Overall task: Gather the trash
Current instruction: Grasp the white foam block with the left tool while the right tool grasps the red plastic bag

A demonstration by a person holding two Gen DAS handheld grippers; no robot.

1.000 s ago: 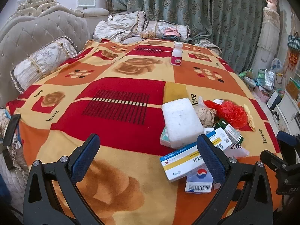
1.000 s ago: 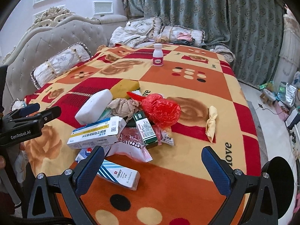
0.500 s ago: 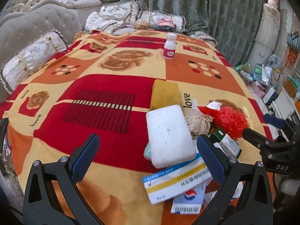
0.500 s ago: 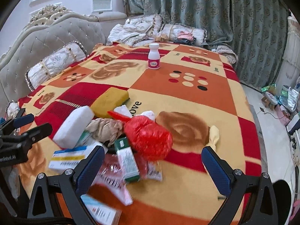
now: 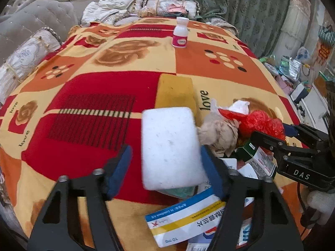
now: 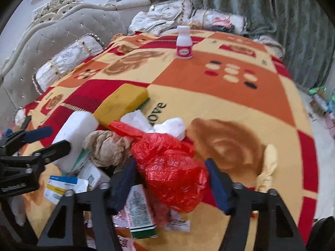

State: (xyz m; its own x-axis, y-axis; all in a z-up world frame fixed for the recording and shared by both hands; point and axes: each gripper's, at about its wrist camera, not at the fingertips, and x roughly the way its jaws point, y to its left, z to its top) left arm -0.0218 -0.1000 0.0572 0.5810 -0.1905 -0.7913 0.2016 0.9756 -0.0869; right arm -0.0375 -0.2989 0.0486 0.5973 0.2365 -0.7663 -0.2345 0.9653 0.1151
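Trash heap (image 6: 134, 159) on a patchwork blanket (image 5: 117, 67) in red, orange and cream, spread over a bed.

Behind: tufted grey headboard (image 6: 54, 37), bolster pillow (image 6: 67, 60), green curtains (image 6: 261, 2); upright white bottle (image 5: 180, 33) well apart from the heap. Left gripper (image 5: 166, 159) just been closing, straddling the white foam block (image 5: 169, 144), left pad clear of it, no clamp yet. Right gripper (image 6: 170, 185) likewise just been closing, around the red plastic bag (image 6: 167, 167), contact impossible to tell. Yellow sponge (image 6: 122, 101) just beyond the heap.

"love" on blanket (image 5: 204, 102), "DAS" on right gripper (image 5: 301, 174), seemingly "10 mg" on box (image 5: 184, 221)
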